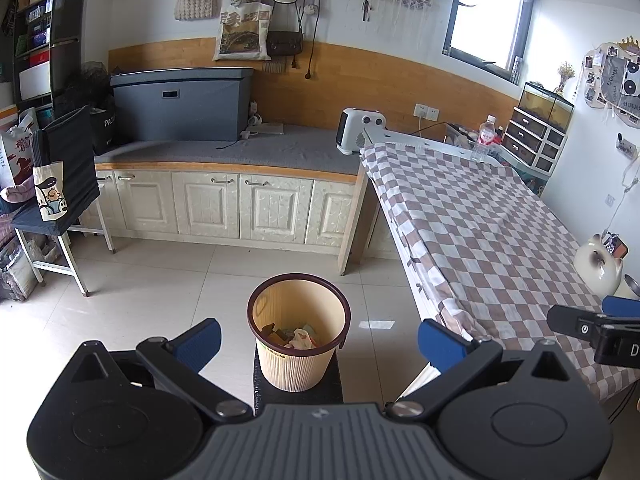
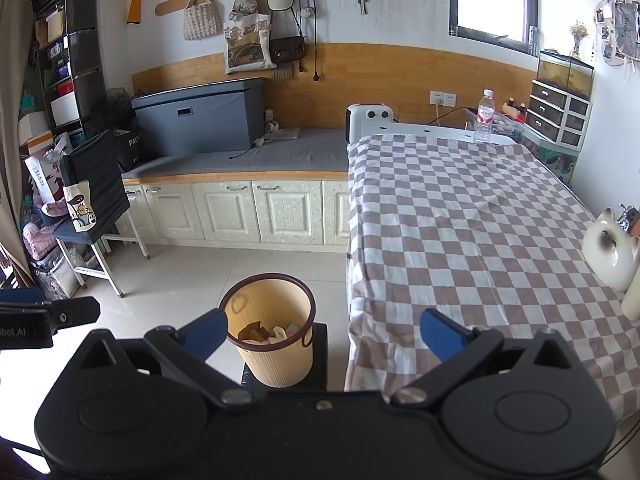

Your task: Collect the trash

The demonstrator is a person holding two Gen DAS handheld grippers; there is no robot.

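A beige ribbed trash bin (image 1: 298, 364) with a dark brown rim stands on a small dark stand on the floor, beside the table. Crumpled paper and wrappers (image 1: 294, 336) lie inside it. My left gripper (image 1: 318, 344) hangs open right above and in front of the bin, holding nothing. The right wrist view shows the same bin (image 2: 276, 356) lower left of centre, with its trash (image 2: 270, 334) showing. My right gripper (image 2: 324, 332) is open and empty, spanning the bin's right side and the table's edge. The right gripper's body also shows at the left wrist view's right edge.
A table under a brown-and-white checked cloth (image 2: 472, 232) fills the right side; a plastic water bottle (image 2: 484, 118) and a white heater (image 2: 370, 118) stand at its far end, a ceramic cat (image 2: 610, 244) at its right edge. White cabinets (image 1: 224, 208) line the far wall. A chair (image 1: 60, 196) stands left.
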